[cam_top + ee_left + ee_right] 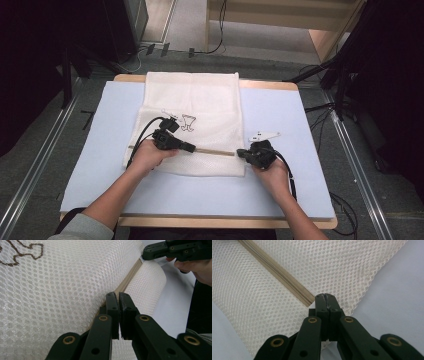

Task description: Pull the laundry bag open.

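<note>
Room: grey floor with metal rails at both sides, black cables on it, a wooden piece of furniture at the far end.
Table (300,195): wooden edge, covered with a pale blue sheet.
Mesh bag (200,100): white, lies flat in the middle of the table, long side going away from the person; its near end is folded or rolled over.
Zipper (215,152): beige, runs across the bag near its front end, from one gripper to the other.
Writing: a dark brown outline figure (188,123) is stitched on the bag; no word can be read on it.
White tag (264,135): small, lies on the blue sheet just beside the bag's right edge.
Left gripper (118,298): held in the left hand (147,156) over the bag's left part; jaws nearly together with a thin gap, tips at the zipper line. I cannot tell if they pinch something.
Right gripper (326,297): held in the right hand (272,172) at the bag's right edge; jaws pressed together at the end of the zipper, close to the corner of the mesh. What they pinch is hidden.
Forearms: come from the bottom, left sleeve grey.
</note>
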`<move>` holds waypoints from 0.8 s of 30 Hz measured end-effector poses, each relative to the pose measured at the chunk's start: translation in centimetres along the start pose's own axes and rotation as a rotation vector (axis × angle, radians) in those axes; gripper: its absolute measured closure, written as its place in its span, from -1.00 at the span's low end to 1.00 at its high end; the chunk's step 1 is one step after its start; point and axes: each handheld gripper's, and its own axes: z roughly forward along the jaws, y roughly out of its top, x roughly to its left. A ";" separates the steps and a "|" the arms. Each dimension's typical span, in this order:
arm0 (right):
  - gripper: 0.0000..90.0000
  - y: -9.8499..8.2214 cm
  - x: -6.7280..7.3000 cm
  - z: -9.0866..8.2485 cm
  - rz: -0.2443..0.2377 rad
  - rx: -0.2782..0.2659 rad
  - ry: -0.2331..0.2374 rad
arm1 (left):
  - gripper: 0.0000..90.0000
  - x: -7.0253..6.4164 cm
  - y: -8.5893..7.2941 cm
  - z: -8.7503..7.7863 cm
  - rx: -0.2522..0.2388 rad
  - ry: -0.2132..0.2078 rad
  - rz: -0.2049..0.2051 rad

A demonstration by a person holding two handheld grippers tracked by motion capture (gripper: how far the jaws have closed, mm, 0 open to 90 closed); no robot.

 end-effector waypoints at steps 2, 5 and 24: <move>1.00 0.0 0.0 0.0 0.000 0.001 -0.002 | 0.98 0.1 0.0 -0.1 0.004 0.001 -0.004; 1.00 0.0 0.0 0.0 0.000 0.002 -0.001 | 0.98 0.3 0.0 -0.3 -0.004 -0.021 -0.023; 1.00 0.1 -0.1 0.0 -0.001 0.005 0.005 | 0.98 1.0 -0.5 -1.9 -0.011 -0.028 -0.040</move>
